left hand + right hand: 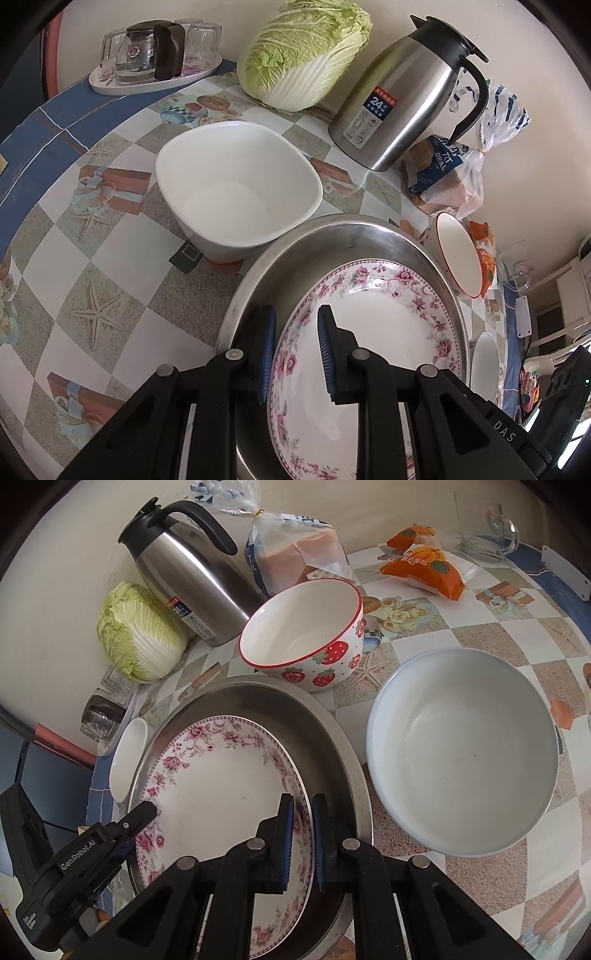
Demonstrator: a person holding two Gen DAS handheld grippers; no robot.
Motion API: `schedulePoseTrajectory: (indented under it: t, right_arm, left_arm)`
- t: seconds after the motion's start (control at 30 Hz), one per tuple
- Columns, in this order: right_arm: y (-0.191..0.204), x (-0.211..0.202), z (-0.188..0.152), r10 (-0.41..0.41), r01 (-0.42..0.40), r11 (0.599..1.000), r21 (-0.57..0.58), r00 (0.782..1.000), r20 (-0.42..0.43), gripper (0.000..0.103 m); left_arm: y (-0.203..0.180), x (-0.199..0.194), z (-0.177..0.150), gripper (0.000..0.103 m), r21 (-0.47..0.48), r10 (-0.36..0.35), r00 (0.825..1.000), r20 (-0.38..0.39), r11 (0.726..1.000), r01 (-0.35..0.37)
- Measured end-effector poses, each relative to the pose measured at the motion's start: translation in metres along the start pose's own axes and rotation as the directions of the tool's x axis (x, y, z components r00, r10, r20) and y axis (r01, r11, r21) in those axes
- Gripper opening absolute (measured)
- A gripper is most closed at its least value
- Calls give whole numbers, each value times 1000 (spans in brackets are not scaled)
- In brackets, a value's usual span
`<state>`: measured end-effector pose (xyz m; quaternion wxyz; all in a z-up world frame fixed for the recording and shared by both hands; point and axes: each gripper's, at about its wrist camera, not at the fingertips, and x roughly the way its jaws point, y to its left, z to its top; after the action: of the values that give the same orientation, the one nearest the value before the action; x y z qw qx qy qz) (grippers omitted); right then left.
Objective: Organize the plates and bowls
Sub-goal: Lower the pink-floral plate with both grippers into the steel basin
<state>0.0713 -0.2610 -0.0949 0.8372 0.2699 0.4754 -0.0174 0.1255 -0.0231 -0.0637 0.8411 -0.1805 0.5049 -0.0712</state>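
Note:
A pink-flowered plate (pixel 373 332) (pixel 214 786) lies inside a wide steel pan (pixel 325 240) (pixel 258 701). My left gripper (pixel 295 350) straddles the plate's left rim with a gap at each pad. My right gripper (pixel 303 843) straddles the plate's right rim, jaws nearly closed on it. The left gripper also shows in the right wrist view (pixel 125 830). A white squarish bowl (pixel 236 188) (pixel 127 760) stands left of the pan. A strawberry bowl (pixel 306 635) (pixel 458 254) stands behind the pan. A pale blue bowl (pixel 461 749) stands to its right.
A steel thermos jug (pixel 406 96) (pixel 192 572), a napa cabbage (pixel 306 51) (pixel 140 631) and bagged bread (pixel 295 550) stand along the wall. A tray with a glass pot and cups (pixel 155 55) sits far left. Orange snack packs (pixel 424 568) and a glass mug (pixel 487 531) lie far right.

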Motion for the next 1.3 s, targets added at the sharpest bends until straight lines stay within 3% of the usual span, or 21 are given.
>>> schedulePoseTrajectory:
  t: [0.8,1.3]
  right_arm:
    - [-1,0,1,4,-4,1000,-3,1000,23,11]
    - [-1,0,3,-9,9,1000,4,1000,3,12]
  left_arm:
    - [0,2,-2,23,4,-3,1000,-1,1000,3]
    - [-10,-13,1,25,63,24,999,42,998,-26]
